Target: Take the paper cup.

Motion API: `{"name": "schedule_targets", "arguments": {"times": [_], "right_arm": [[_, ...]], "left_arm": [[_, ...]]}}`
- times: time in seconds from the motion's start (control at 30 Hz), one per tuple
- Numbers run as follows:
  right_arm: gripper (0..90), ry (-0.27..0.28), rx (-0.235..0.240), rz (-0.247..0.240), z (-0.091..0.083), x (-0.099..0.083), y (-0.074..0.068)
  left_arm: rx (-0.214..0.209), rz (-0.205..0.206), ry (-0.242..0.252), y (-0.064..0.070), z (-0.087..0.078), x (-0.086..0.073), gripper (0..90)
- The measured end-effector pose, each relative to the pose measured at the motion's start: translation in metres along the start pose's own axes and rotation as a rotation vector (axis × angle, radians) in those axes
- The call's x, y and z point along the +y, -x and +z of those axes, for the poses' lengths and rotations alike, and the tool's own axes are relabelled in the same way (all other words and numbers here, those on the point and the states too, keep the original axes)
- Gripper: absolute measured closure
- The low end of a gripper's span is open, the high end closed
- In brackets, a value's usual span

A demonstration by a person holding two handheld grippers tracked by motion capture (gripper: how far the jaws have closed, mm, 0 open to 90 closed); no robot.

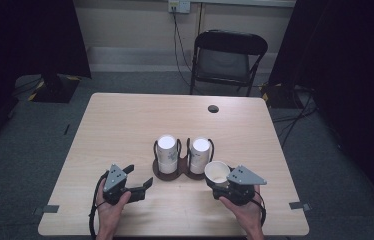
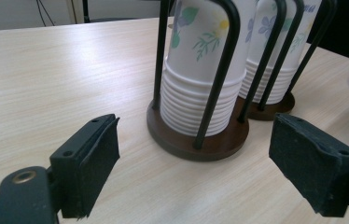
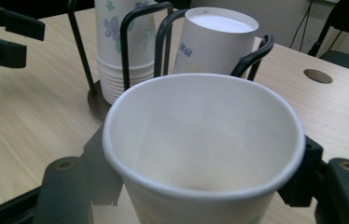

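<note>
White paper cup (image 1: 217, 171), mouth up and slightly tilted, sits clamped between the jaws of the right gripper (image 1: 223, 186) at the near right of the pale wooden table (image 1: 125, 120); in the right gripper view the cup (image 3: 200, 140) stands between the two black jaws, which press its sides low down. Just to the left of and beyond it stands a dark brown double cup holder (image 1: 167, 172) with black wire loops, carrying two stacks of upside-down flower-printed cups: the left stack (image 1: 167, 152) and the right stack (image 1: 199, 154). The held cup is close beside the right stack, though contact cannot be told. The left gripper (image 1: 140, 180) rests low over the near left of the table, held by the person's left hand (image 1: 110, 207), its jaws spread wide apart and holding nothing; in the left gripper view they frame the holder's base (image 2: 196, 140) and the nearest stack (image 2: 200, 93) without touching them. A black folding chair (image 1: 227, 60) stands on the grey floor beyond the far edge
</note>
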State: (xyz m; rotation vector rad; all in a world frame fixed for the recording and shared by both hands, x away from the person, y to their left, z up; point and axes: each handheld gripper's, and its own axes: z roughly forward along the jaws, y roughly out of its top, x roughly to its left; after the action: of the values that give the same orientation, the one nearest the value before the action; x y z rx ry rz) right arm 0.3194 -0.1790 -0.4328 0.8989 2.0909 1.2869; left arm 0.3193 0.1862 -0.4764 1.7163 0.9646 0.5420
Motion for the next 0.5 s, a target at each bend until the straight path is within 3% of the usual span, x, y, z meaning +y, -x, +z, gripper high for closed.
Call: {"name": "schedule_targets", "arguments": {"times": [0.17, 0.27, 0.5], "right_arm": [[30.9, -0.003, -0.039, 0.026, -0.001, 0.000, 0.010], [30.9, -0.009, -0.069, 0.017, 0.001, 0.000, 0.015], [30.9, 0.015, -0.120, 0.075, 0.007, 0.005, 0.034]], "left_arm": [[0.009, -0.002, -0.004, -0.001, 0.000, -0.006, 15.6], [0.010, 0.001, 0.003, -0.001, -0.001, -0.009, 15.6], [0.020, -0.003, -0.003, 0.000, -0.001, -0.018, 15.6]]}}
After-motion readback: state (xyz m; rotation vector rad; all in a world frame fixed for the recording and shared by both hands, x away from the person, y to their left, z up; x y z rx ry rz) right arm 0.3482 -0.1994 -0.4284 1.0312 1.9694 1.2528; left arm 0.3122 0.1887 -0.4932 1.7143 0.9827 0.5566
